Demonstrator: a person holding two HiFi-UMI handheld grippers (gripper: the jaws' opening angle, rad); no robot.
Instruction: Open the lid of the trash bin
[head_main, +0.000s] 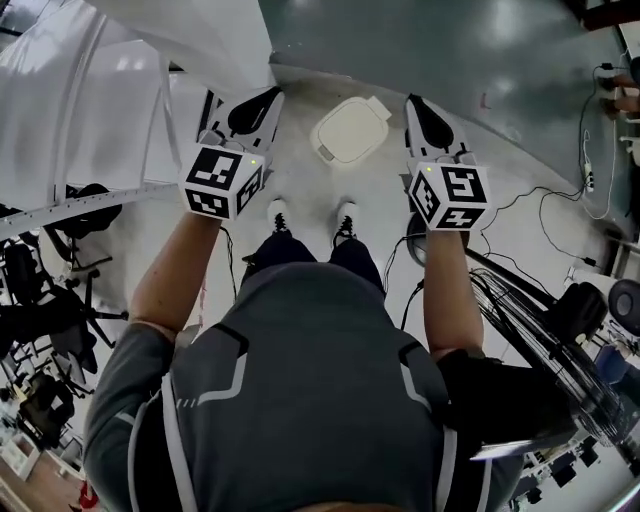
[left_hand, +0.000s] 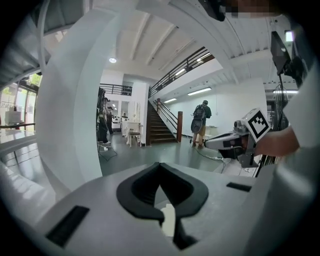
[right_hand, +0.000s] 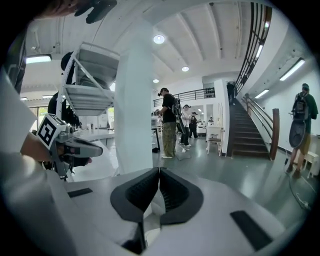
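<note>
In the head view the trash bin (head_main: 350, 130) stands on the floor just ahead of the person's shoes, its cream lid down. My left gripper (head_main: 262, 100) hangs to the left of the bin and my right gripper (head_main: 415, 105) to its right, both well above it and apart from it. Each one's black jaws meet at the tips with nothing held. The left gripper view looks along shut jaws (left_hand: 159, 165) into a hall, with the right gripper (left_hand: 235, 142) at the side. The right gripper view shows shut jaws (right_hand: 159, 170) and the left gripper (right_hand: 65, 145).
A white pillar (head_main: 190, 30) rises close at the front left. Cables (head_main: 560, 200) trail over the floor at the right, next to a wire rack (head_main: 540, 330). Equipment on stands (head_main: 50, 290) crowds the left. Several people (right_hand: 169, 122) stand in the hall near a staircase (right_hand: 250, 132).
</note>
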